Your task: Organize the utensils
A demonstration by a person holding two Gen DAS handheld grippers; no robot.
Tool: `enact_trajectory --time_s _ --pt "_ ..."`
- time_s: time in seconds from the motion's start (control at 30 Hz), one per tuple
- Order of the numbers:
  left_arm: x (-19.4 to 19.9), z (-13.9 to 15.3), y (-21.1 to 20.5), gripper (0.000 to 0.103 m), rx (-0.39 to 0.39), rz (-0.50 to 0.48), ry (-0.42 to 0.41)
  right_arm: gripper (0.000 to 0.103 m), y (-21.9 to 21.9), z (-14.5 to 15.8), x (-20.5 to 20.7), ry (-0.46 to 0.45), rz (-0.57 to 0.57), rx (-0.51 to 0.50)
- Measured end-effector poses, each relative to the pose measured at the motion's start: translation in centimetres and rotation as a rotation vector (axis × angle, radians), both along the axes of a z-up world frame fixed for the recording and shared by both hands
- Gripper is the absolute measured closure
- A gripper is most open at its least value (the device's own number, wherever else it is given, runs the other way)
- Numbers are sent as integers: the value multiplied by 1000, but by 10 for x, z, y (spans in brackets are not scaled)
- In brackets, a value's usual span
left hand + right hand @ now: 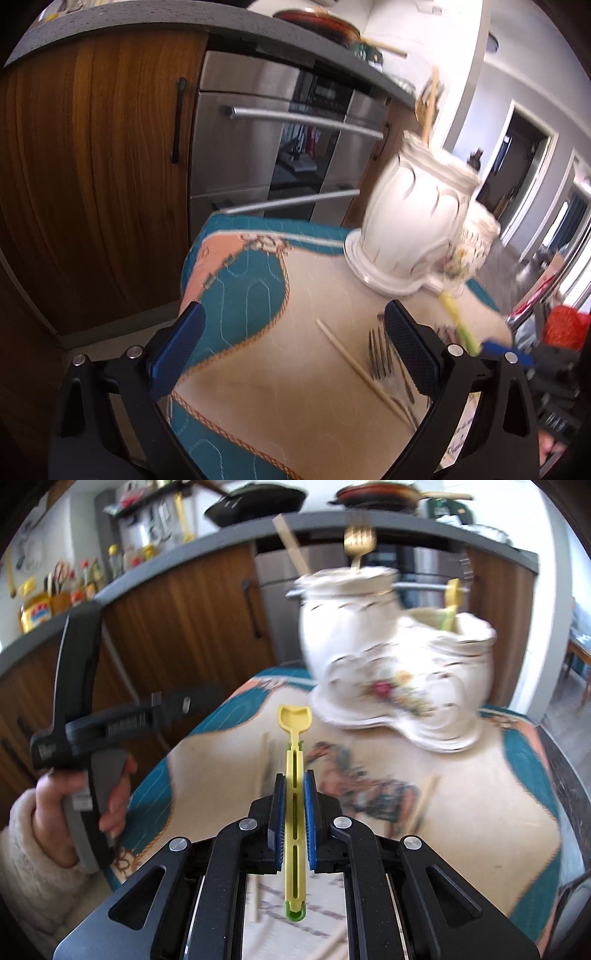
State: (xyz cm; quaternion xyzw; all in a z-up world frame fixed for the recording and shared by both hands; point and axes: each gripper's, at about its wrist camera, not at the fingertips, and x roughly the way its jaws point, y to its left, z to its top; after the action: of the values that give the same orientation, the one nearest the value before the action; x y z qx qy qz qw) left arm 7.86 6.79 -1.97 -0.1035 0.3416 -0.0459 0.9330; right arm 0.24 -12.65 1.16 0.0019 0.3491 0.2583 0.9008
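Right claw (294, 786) clamped narrow on a yellow plastic utensil (294, 771), blue pads on its slotted handle; scoop-shaped head points forward, green tip at the rear end. It is held above the worktop (480, 812), short of the holder. Left claw (295, 339) spread wide, nothing between its pads, hovering over the near part of the worktop. In the right wrist view a hand (74, 805) in a fuzzy light sleeve grips the left tool's handle.

Worktop wears a teal, peach and cream patterned cloth (236, 295). Lying on the cloth near the left claw: silver forks (380, 354) side by side, a wooden chopstick (354, 362) just beside them, angled. Another chopstick (424, 805) lies toward the right in the right wrist view, blurred.

Further back on the cloth stands a white ceramic two-pot utensil holder (388, 657) with gold trim and floral print, blurred. Tall pot holds a gold fork (359, 541), tines up, and a wooden stick (291, 542); lower pot holds a yellow-green utensil (451, 605).

Behind: wood cabinet doors (92, 147), stainless oven (280, 140), pans (255, 502) on the dark countertop.
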Motion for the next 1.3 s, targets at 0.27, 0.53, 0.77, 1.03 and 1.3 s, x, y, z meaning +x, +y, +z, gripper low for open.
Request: enact_trajectory --time_s 0.27,0.53,0.77,1.03,1.3 --pt "-9 -18 -49 36 109 -124 149 92 -14 1 6 -19 -1 31" --pt "-1 -29 -52 54 92 -85 196 92 -17 6 5 -36 4 49" --pt "6 -28 -55 62 143 -50 214 92 -19 12 -2 -66 9 53" --pt "0 -29 -84 62 236 -87 219 92 -22 19 -7 -84 8 69" --pt "-8 -23 -75 67 156 -73 206 92 -29 25 -11 -104 4 88"
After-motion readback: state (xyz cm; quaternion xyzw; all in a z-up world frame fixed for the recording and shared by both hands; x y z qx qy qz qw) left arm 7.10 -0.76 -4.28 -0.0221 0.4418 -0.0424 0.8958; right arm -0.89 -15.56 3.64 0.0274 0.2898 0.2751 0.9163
